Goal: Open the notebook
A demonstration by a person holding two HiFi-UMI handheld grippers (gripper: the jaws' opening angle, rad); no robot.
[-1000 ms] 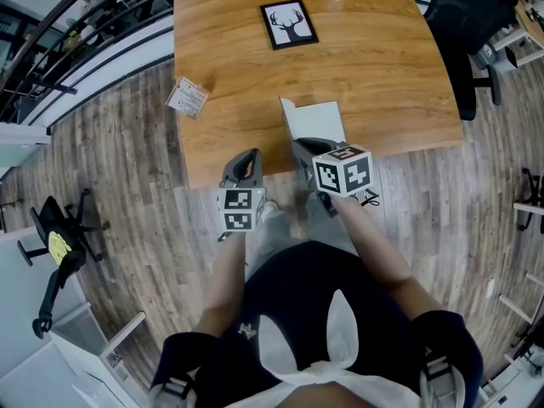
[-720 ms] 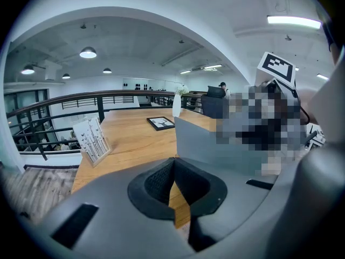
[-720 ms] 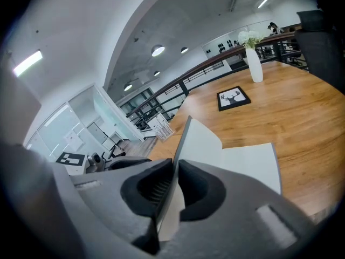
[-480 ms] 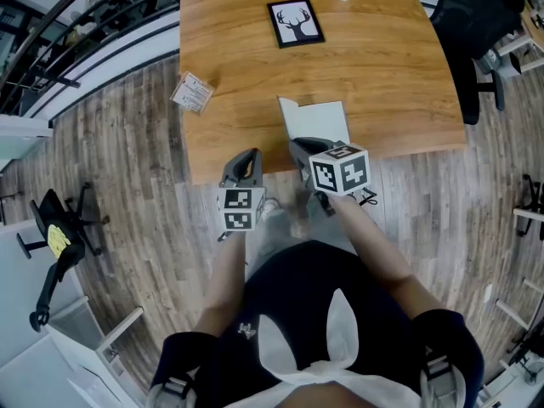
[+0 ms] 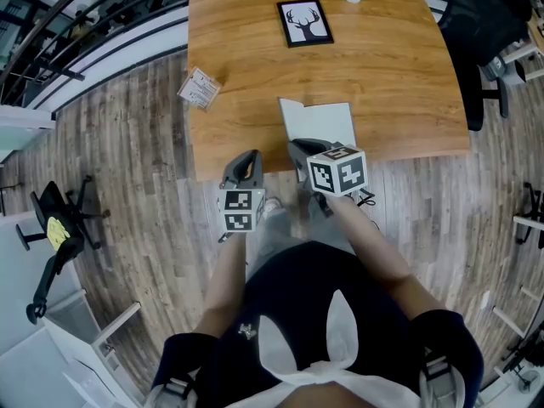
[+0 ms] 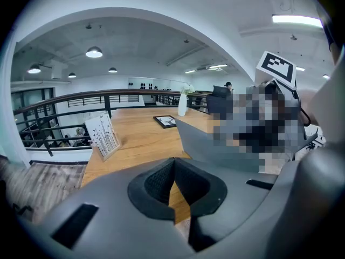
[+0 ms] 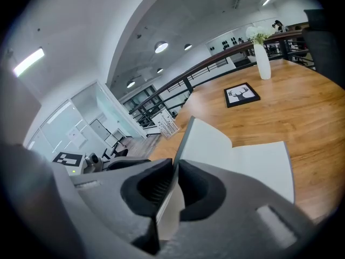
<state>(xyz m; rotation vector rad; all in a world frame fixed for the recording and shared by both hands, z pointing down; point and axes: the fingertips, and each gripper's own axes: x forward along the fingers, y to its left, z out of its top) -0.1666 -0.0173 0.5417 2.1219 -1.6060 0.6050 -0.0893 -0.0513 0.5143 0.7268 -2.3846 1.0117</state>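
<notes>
The right gripper (image 7: 174, 169) had its pads pinched on the grey cover (image 7: 207, 139) of the notebook (image 7: 253, 161), holding it at the free edge nearest the person. From the fingers the cover ran away nearly upright, about halfway through its swing. Just right of the pads the bared white page lay flat on the table (image 7: 302, 107), close to its front edge.

The left gripper (image 6: 173, 166) had its pads pressed together on nothing. It hung left of the raised cover and apart from it, over the table's front edge.

The cover looked like thin, light card, stiff enough to stand without drooping but likely to crease if bent hard near the pinch. A hold on the free edge, well away from the spine, seemed right, since it gave the most leverage. The book itself seemed light and might slide or lift on the smooth wood, so the idle left pads could steady the pages.

Farther beyond the fingers lay a framed deer picture (image 7: 241, 95) and a white vase (image 7: 262, 61), and well to the left a card stand (image 6: 102, 135).
</notes>
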